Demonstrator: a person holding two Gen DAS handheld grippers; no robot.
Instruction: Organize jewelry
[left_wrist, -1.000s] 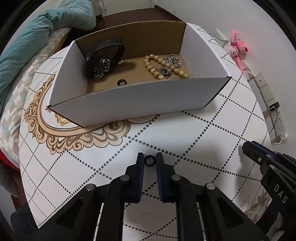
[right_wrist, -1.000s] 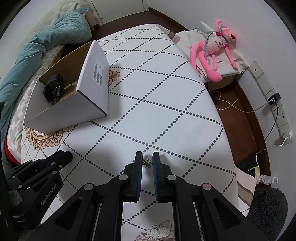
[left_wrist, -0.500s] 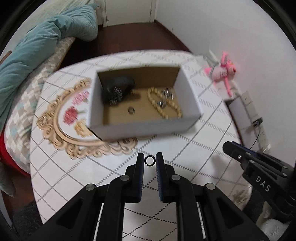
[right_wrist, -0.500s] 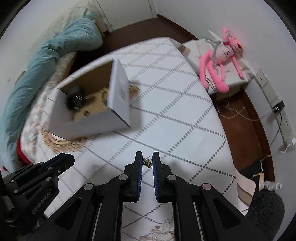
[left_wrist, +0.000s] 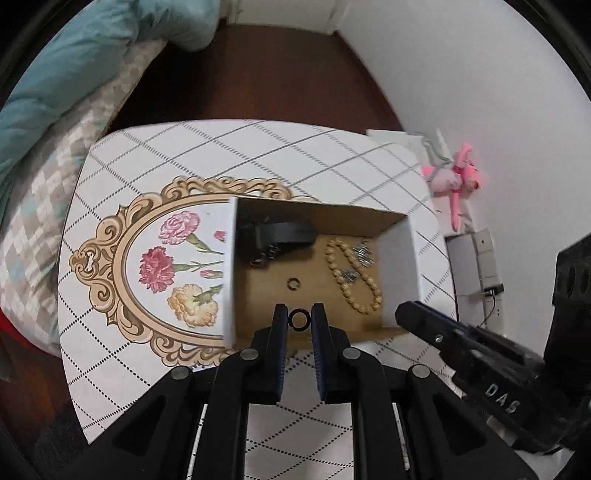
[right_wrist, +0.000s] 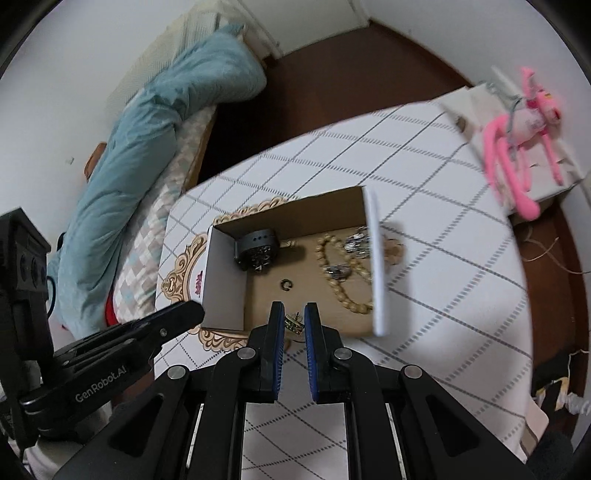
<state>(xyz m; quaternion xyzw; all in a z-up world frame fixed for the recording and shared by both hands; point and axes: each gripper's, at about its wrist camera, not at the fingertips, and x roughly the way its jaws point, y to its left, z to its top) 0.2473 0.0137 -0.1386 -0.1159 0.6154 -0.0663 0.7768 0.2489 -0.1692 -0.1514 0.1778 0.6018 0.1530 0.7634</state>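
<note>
**Both grippers now above the open box, each with a small piece**

One second ago both grippers were low over the tabletop, in front of the box, and the box was seen from the side. Now both have risen and moved forward, so each wrist camera looks down into the cardboard box (left_wrist: 400, 258).

The left gripper (left_wrist: 299, 319) is nearly closed and pinches a black ring (left_wrist: 299, 319) between its pads. The ring faces the camera, so its hole shows as a full circle, and it hangs over the near edge of the box floor. The grip looks the same as in the earlier frames.

The right gripper (right_wrist: 294, 322) is also nearly closed and holds a small gold earring (right_wrist: 294, 323). It also hangs over the near part of the box. The earring's long axis seems to run across, from one finger to the other, but the piece is too small to be sure.

On the box floor lie a second ring (left_wrist: 293, 283), flat in the middle, a wooden bead bracelet (left_wrist: 351, 277) with its long axis running from the far side toward the near right corner, and a black strap (left_wrist: 280, 236) in the far left corner.

The box stands on a tabletop (left_wrist: 258, 155) with a checked white cloth and a flower print.
</note>
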